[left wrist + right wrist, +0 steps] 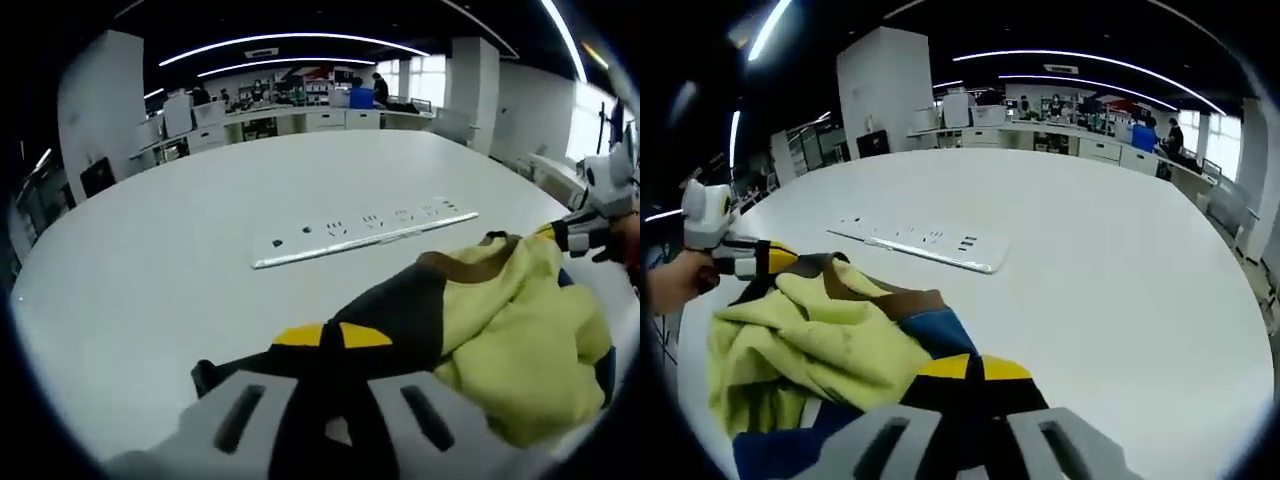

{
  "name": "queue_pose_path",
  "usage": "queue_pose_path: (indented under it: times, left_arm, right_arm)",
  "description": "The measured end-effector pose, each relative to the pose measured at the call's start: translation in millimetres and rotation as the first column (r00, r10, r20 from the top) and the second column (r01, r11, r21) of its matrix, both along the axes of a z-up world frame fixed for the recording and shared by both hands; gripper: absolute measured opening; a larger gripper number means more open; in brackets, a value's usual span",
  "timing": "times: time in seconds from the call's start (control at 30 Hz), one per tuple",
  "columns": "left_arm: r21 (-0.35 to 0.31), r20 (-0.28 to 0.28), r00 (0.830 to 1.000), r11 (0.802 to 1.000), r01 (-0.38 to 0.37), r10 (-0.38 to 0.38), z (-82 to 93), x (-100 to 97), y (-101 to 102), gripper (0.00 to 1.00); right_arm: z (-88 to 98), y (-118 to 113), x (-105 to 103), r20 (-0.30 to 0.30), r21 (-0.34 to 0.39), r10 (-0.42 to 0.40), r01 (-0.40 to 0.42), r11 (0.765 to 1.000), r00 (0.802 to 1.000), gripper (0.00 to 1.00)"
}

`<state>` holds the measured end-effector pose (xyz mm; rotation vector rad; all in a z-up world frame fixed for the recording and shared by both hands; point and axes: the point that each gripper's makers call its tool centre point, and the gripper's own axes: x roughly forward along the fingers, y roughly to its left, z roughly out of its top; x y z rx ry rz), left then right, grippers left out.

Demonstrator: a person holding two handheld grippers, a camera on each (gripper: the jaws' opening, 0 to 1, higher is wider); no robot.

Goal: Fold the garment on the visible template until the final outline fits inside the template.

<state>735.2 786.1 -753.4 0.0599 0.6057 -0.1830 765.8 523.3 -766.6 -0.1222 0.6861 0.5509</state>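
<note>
A broad white table (200, 230) with a flush strip of power sockets (365, 235) fills an open-plan office. Beyond the table, white desks (300, 120) stand under curved ceiling light strips (290, 40); a square white pillar (885, 90) rises behind it, with bright windows (590, 120) alongside.

A yellow garment (520, 330) with brown, blue and dark panels lies bunched and crumpled on the white table (200, 240), near a white strip-shaped template (365, 232).
</note>
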Motion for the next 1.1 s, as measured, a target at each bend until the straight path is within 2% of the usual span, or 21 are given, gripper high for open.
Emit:
queue_pose_path:
  times: [0.07,0.13,0.23,0.3,0.37,0.47,0.53,0.63,0.8,1.1]
  left_arm:
    - [-0.018,0.004,1.000,1.000,-0.005,0.005,3.1,-0.8,-0.4,0.10]
    - [-0.023,0.016,1.000,1.000,-0.006,0.006,7.8,-1.5,-0.3,0.22]
    - [-0.031,0.039,0.999,0.999,-0.007,0.008,16.9,-2.9,1.3,0.35]
    - [-0.043,0.047,0.999,0.999,-0.015,0.017,22.0,-4.2,3.4,0.42]
    - [-0.044,0.056,0.998,0.999,-0.019,0.021,26.1,-5.7,5.3,0.50]
    - [-0.046,0.075,0.997,0.999,-0.012,0.016,33.5,-7.7,8.4,0.58]
    - [-0.060,0.092,0.996,0.998,-0.004,0.010,40.5,-10.6,8.4,0.63]
    - [-0.086,0.123,0.992,0.996,0.005,0.005,52.9,-19.3,5.9,0.72]
    - [-0.131,0.123,0.992,0.991,0.035,-0.018,61.9,-34.7,-0.7,0.81]
    - [-0.152,0.147,0.987,0.985,0.087,-0.065,78.7,-65.2,-8.1,0.98]
  right_arm:
    - [2.5,-0.1,-0.7,0.007,-0.003,-0.001,0.001,1.000,1.000,0.03]
    - [6.1,-0.4,-1.4,0.006,0.001,-0.003,0.003,1.000,1.000,0.10]
    - [14.3,-2.2,-1.8,0.014,0.020,-0.007,0.007,1.000,1.000,0.18]
    - [22.0,-1.0,-2.8,0.021,0.040,-0.004,0.004,0.999,1.000,0.29]
    - [29.4,-0.4,-4.9,0.030,0.044,0.003,-0.005,0.999,1.000,0.33]
    - [38.7,3.5,-11.0,0.036,0.056,0.034,-0.036,0.998,0.999,0.39]
    - [45.3,6.8,-18.2,0.037,0.062,0.064,-0.066,0.996,0.997,0.51]
    - [52.3,12.0,-35.0,0.036,0.047,0.130,-0.132,0.990,0.991,0.62]
    - [57.6,17.0,-59.6,0.020,0.046,0.190,-0.190,0.981,0.982,0.71]
    - [67.6,24.5,-104.4,0.002,0.067,0.280,-0.279,0.958,0.960,0.80]
